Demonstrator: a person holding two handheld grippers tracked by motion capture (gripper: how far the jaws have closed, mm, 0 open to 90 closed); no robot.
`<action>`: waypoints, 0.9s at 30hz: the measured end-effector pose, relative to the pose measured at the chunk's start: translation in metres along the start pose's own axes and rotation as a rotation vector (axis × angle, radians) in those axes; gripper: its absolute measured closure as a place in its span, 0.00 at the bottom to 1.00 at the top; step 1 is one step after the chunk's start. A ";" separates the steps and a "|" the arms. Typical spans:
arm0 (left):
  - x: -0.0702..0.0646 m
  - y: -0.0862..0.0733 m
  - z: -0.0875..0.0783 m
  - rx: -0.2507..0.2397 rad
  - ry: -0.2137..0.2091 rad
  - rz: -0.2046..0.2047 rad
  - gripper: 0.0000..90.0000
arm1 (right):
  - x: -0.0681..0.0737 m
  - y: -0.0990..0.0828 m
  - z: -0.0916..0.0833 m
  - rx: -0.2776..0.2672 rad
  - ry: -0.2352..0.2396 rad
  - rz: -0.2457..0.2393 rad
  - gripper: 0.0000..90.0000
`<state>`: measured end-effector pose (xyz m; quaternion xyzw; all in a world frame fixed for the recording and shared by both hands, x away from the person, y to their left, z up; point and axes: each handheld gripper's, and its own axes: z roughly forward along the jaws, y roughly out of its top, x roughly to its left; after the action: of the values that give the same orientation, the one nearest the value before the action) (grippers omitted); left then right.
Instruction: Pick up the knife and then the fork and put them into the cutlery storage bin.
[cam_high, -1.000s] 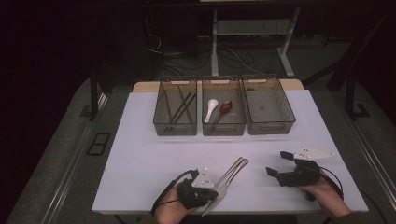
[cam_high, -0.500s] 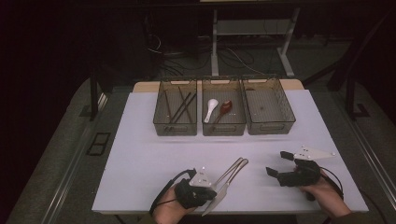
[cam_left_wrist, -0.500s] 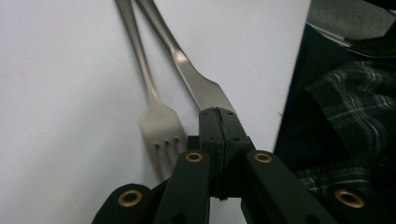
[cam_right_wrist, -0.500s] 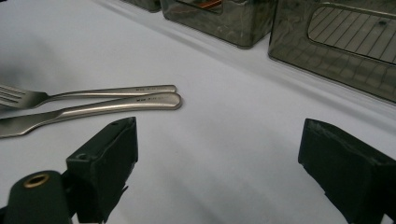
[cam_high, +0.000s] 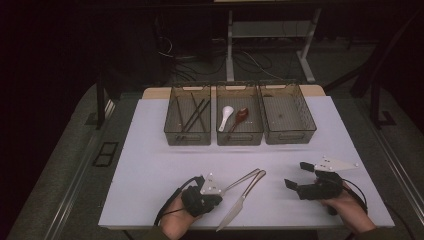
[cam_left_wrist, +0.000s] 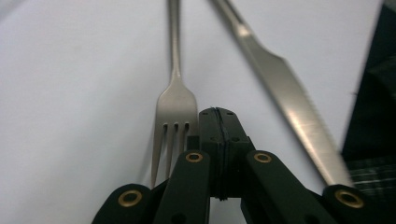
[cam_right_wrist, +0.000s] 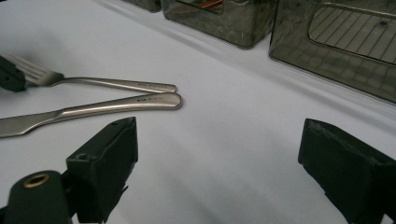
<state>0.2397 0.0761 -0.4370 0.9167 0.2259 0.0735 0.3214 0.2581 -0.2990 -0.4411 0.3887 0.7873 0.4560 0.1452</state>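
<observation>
Both hands rest low at the table's near edge. The left gripper (cam_high: 212, 192) has its jaws pressed together, tips just beside the fork (cam_left_wrist: 173, 112) tines, gripping nothing. The knife (cam_left_wrist: 285, 88) lies on its other side, the two handles meeting farther up the table. The right gripper (cam_high: 300, 176) sits with jaws wide apart near the right corner. White table (cam_high: 150, 165); three bins (cam_high: 287, 135) line its far edge, dark room beyond.

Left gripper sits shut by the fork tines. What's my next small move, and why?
Probably open the left gripper and shift it over the fork. Its jaws are closed beside the tines with nothing between them, the fork and knife lie flat on the table, and the right bin looks empty.
</observation>
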 end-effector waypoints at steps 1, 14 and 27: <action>0.002 0.000 -0.001 0.001 0.006 -0.002 0.98 | 0.000 0.000 0.000 0.001 0.000 -0.001 0.13; 0.045 -0.001 -0.001 -0.009 0.097 -0.020 0.98 | 0.000 0.000 0.001 0.002 0.003 -0.005 0.13; 0.062 0.016 0.005 -0.123 -0.019 0.034 0.77 | -0.001 0.000 0.001 0.007 0.004 0.000 0.13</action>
<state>0.3023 0.0913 -0.4314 0.8994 0.2024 0.0842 0.3782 0.2590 -0.2991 -0.4416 0.3885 0.7892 0.4539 0.1421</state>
